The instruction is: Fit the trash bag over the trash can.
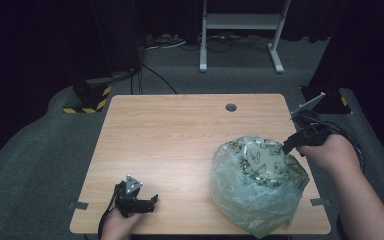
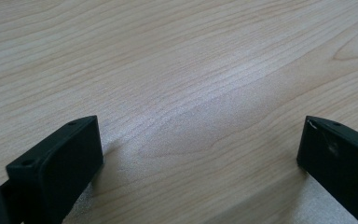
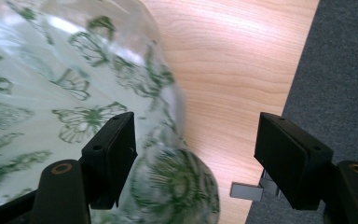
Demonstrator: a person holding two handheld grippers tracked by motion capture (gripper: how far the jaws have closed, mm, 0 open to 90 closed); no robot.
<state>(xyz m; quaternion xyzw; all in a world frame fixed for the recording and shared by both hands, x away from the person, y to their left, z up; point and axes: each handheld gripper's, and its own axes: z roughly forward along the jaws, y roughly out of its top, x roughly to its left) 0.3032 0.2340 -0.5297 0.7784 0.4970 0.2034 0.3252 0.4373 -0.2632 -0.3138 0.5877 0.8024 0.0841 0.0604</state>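
Both tongs (image 2: 200, 154) (image 3: 193, 149) gape wide, empty; plastic bag (image 1: 257, 200) holds a green-patterned bowl (image 1: 257, 160).

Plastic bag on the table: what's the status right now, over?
Left tool open, low over bare table. Right tool open at the butterfly-print plastic bag, not gripping. Nothing in the way.

A lab – dark curtains, hazard-striped base (image 1: 91, 98), lone wooden table (image 1: 180, 135).

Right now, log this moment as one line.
left tongs: open, low over bare table | right tongs: open, straddling bag rim | bag: holds green-patterned bowl, table's right side
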